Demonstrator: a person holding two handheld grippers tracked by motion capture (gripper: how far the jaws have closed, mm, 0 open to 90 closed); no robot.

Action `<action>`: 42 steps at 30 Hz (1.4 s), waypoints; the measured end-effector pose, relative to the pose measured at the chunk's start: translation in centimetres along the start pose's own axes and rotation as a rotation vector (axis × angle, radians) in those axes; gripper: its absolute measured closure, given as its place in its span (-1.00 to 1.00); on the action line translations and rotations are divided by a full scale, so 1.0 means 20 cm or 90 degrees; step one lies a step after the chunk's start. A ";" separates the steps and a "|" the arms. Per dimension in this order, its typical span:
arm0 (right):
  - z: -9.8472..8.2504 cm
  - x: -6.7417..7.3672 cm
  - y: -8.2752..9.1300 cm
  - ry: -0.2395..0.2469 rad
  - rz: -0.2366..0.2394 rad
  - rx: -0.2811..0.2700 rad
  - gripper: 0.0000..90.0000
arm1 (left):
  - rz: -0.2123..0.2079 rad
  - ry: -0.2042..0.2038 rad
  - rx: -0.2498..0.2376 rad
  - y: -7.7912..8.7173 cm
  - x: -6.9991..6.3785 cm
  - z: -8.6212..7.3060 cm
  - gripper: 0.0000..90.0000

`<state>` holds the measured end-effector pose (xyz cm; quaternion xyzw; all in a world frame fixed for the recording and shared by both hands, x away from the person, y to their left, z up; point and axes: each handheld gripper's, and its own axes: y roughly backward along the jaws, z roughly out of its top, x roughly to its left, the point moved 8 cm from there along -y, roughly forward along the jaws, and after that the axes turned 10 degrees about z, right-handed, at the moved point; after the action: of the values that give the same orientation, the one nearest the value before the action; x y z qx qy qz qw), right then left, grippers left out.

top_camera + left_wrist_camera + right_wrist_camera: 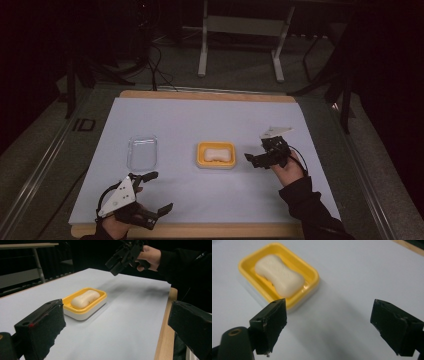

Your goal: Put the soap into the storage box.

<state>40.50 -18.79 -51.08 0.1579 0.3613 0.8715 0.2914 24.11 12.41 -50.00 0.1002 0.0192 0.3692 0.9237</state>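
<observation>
Your right gripper (256, 159) hangs released, jaws wide, just right of the yellow soap dish (215, 154) at frame centre, bar of soap (215, 152) inside. Your left gripper (156, 192) sits lower left, jaws spread, holding nothing. Clear lid (142, 152) lies left of dish.

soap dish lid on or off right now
Off. The yellow soap dish lies open with the soap bar bare inside; the clear lid rests flat on the table to its left.

Both grippers hover with jaws spread wide: left gripper (159, 191) low and near, right gripper (254, 159) raised, angled downward.
</observation>
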 end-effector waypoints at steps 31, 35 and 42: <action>-0.26 0.10 0.19 -0.015 -0.043 -0.080 -0.70 | -0.006 -0.005 0.007 -0.01 -0.01 0.00 -0.97; -0.26 0.08 0.20 -0.019 -0.054 -0.087 -0.70 | -0.007 -0.003 0.008 -0.01 -0.01 0.00 -0.97; -0.26 0.07 0.19 -0.022 -0.048 -0.088 -0.70 | -0.008 -0.005 0.008 -0.01 -0.02 0.00 -0.97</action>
<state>35.30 -22.88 -51.82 0.1390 0.3004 0.8800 0.3406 23.94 12.12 -50.10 0.1075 0.0183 0.3625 0.9256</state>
